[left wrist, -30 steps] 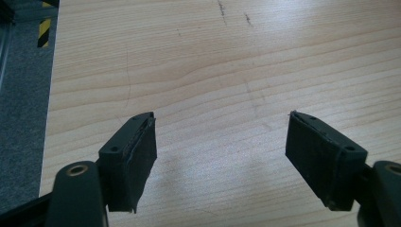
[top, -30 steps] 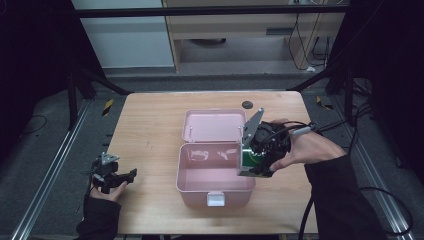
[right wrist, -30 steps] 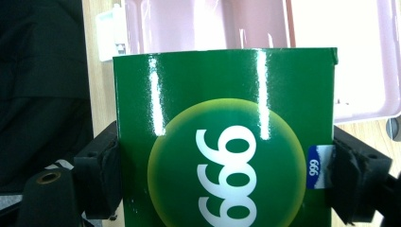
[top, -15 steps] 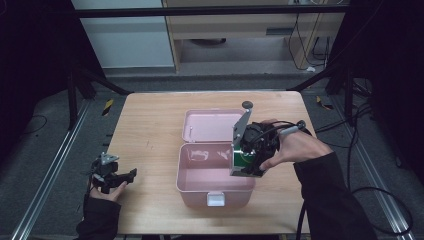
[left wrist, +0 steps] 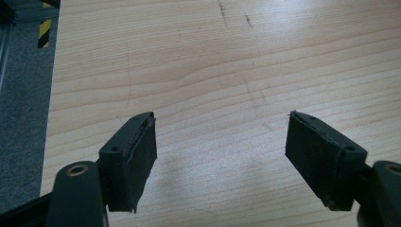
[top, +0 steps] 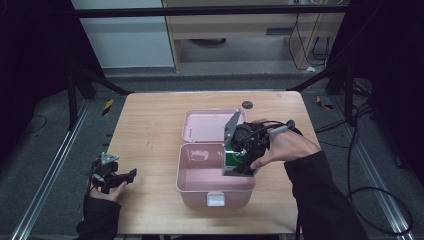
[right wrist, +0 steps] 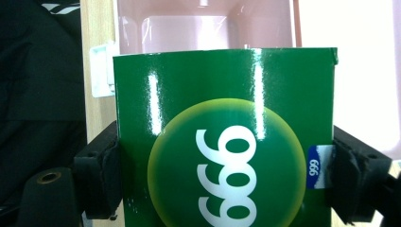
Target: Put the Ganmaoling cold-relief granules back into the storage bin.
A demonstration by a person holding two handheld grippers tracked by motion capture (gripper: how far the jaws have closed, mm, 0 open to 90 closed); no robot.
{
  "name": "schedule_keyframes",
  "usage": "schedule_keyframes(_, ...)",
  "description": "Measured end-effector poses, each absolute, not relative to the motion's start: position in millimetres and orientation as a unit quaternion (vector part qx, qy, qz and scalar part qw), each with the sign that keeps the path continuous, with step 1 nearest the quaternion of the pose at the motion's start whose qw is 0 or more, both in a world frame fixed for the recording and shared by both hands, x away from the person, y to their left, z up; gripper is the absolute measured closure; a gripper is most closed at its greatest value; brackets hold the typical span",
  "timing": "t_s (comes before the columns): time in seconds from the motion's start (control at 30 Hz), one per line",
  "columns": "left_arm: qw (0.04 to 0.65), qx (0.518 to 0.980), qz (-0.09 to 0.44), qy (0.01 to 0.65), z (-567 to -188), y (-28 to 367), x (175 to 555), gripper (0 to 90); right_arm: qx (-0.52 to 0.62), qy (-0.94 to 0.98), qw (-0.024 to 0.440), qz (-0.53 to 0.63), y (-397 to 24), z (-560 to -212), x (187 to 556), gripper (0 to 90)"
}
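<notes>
While the left tool (top: 127,174) idled open on the worktop (top: 150,125), the right tool (top: 239,165), clamping the green box (right wrist: 222,142), had dipped further into the pink case (top: 200,175), so prob. abt to drop it.

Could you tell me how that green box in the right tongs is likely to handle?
The green box looks like thin glossy card, so probably light and crushable. Its shiny faces may slip, though the right tongs clamp both its sides squarely.
</notes>
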State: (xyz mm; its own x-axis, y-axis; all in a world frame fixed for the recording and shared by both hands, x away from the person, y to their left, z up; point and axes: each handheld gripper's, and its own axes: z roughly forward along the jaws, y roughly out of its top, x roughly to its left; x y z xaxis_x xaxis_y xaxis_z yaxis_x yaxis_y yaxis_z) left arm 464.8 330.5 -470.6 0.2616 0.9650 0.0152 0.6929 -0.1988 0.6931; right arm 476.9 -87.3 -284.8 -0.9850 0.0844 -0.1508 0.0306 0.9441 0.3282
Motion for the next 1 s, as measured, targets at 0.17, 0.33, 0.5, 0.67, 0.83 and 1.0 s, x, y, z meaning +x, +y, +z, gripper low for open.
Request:
schedule_keyframes(0.17, 0.293, 0.738, 0.233, 0.562, -470.6, 331.0, 464.7, 24.7, 0.027, 0.983, 0.08, 0.162, -79.6, -289.3, 478.9, 16.3)
schedule_keyframes(0.33, 0.293, 0.738, 0.233, 0.562, -470.6, 330.9, 464.8, 24.7, 0.026, 0.984, 0.081, 0.155, -74.2, -294.5, 480.6, 16.3)
schedule_keyframes(0.5, 0.293, 0.738, 0.233, 0.562, -470.7, 330.9, 464.9, 24.7, 0.021, 0.985, 0.081, 0.15, -70.4, -299.4, 482.1, 16.3)
schedule_keyframes(0.67, 0.293, 0.738, 0.233, 0.562, -470.5, 331.1, 464.7, 24.7, 0.024, 0.986, 0.08, 0.147, -69.4, -301.9, 483.5, 16.3)
schedule_keyframes(0.83, 0.293, 0.738, 0.233, 0.561, -470.6, 331.0, 464.9, 24.7, 0.03, 0.983, 0.065, 0.166, -72.3, -309.7, 485.9, 16.4)
schedule_keyframes(1.0, 0.293, 0.738, 0.234, 0.561, -470.5, 330.9, 464.8, 24.7, 0.023, 0.986, 0.066, 0.151, -70.1, -319.3, 486.1, 16.3)
